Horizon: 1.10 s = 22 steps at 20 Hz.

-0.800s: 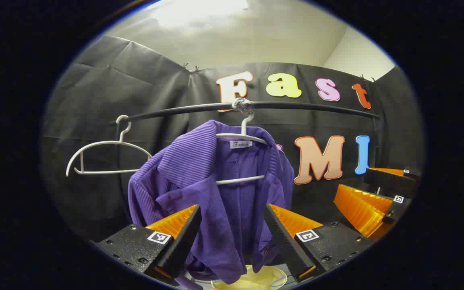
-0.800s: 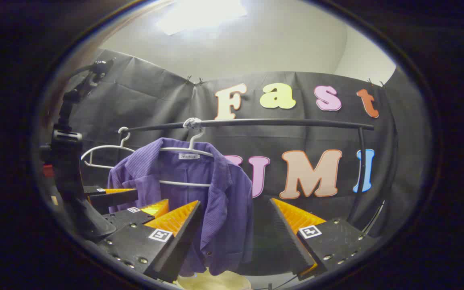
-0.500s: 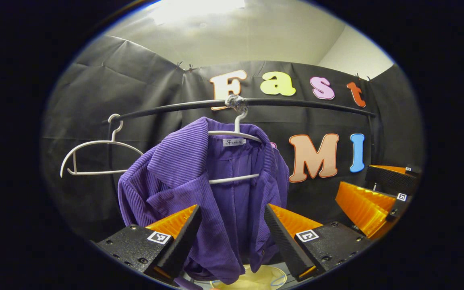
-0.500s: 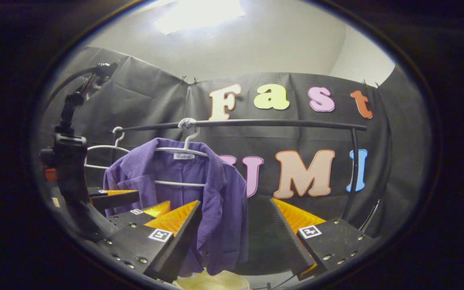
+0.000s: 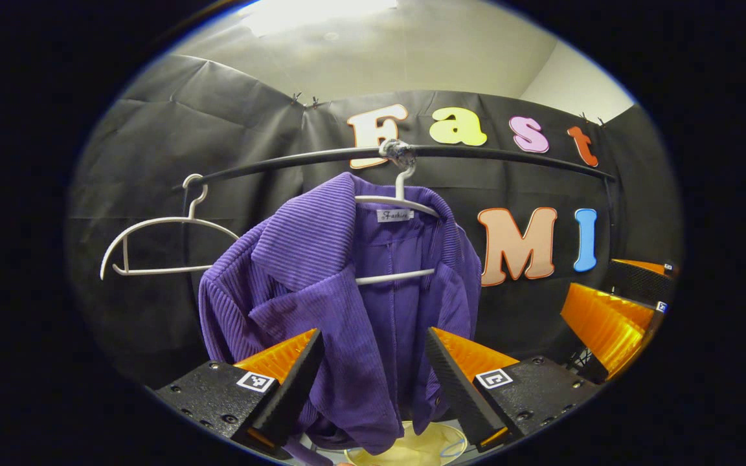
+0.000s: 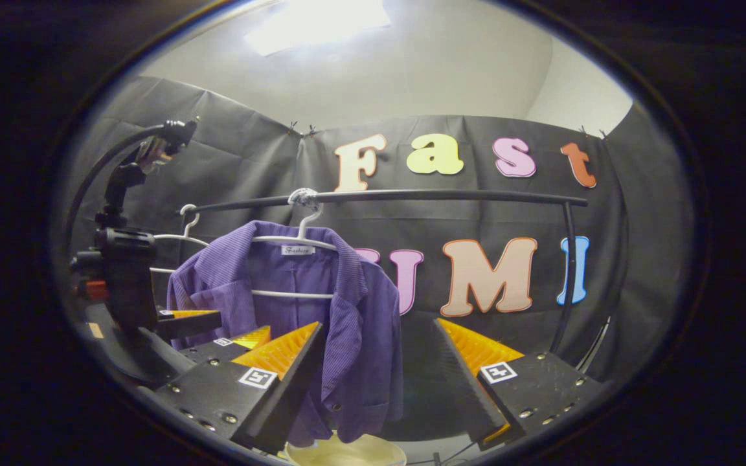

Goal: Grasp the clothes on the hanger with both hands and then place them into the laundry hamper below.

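Black cloth walls and a pale ceiling enclose the booth, where a black horizontal clothes rail (image 5: 321, 157) serves as the landmark. A purple ribbed corduroy shirt (image 5: 347, 304) is hung below the rail's middle on a white plastic hanger (image 5: 397, 202). Its long axis runs straight down, the collar is turned up toward the rail, and the open front faces the cameras. An empty white wire hanger (image 5: 159, 243) is hooked near the rail's end. A pale yellow laundry hamper (image 5: 412, 446) is glimpsed under the shirt's hem. The left gripper (image 5: 373, 375) is held spread wide below the rail with the shirt's lower front seen between its orange fingers; contact cannot be told. The right gripper (image 6: 379, 375) is likewise released, off the shirt's side edge. Against 0.8 s ago, the shirt looms slightly larger in the left gripper view, and in the right gripper view the rail has drifted a little sideways.
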Tool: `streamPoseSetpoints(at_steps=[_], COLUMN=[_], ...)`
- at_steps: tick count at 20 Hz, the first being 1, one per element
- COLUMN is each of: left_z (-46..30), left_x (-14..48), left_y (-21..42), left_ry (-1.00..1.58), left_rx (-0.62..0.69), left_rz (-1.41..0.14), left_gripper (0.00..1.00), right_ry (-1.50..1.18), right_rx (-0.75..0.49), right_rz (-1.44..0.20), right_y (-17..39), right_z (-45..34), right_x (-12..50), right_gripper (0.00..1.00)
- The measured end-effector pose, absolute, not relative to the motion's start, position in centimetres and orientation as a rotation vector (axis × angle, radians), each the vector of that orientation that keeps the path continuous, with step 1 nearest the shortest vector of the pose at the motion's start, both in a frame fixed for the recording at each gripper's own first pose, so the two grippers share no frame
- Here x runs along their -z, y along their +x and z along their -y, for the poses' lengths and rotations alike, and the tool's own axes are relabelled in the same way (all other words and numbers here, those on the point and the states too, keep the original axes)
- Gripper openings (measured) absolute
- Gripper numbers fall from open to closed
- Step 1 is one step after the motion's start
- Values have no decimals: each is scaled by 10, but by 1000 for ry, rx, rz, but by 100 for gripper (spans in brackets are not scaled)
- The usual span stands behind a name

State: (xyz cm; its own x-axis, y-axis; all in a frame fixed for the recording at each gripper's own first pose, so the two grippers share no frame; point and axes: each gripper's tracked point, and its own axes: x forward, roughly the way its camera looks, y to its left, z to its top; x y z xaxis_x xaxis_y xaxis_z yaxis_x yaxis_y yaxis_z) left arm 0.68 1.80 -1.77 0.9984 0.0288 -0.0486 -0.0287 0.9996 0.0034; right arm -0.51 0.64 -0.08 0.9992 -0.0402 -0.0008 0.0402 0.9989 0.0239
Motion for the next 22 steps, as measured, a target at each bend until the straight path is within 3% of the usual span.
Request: streamPoseSetpoints(at_steps=[13, 15, 16, 19, 22], left_z=[-37, -41, -43, -50, -55], left_x=[36, 40, 41, 45, 48], left_y=[21, 23, 23, 23, 23], left_ry=[39, 58, 69, 88, 89], left_rx=[-138, -161, -171, -204, -217], left_rz=[-73, -80, -81, -88, -92], left_gripper=[97, 99, 97, 96, 79], right_ry=[10, 18, 20, 3, -3], right_rx=[22, 14, 9, -17, -55], right_rz=[10, 16, 17, 16, 10], right_y=[-4, -6, -6, -5, -3], right_z=[-5, -5, -4, -7, -14], right_x=[0, -1, 1, 3, 6], right_gripper=[98, 93, 98, 98, 98])
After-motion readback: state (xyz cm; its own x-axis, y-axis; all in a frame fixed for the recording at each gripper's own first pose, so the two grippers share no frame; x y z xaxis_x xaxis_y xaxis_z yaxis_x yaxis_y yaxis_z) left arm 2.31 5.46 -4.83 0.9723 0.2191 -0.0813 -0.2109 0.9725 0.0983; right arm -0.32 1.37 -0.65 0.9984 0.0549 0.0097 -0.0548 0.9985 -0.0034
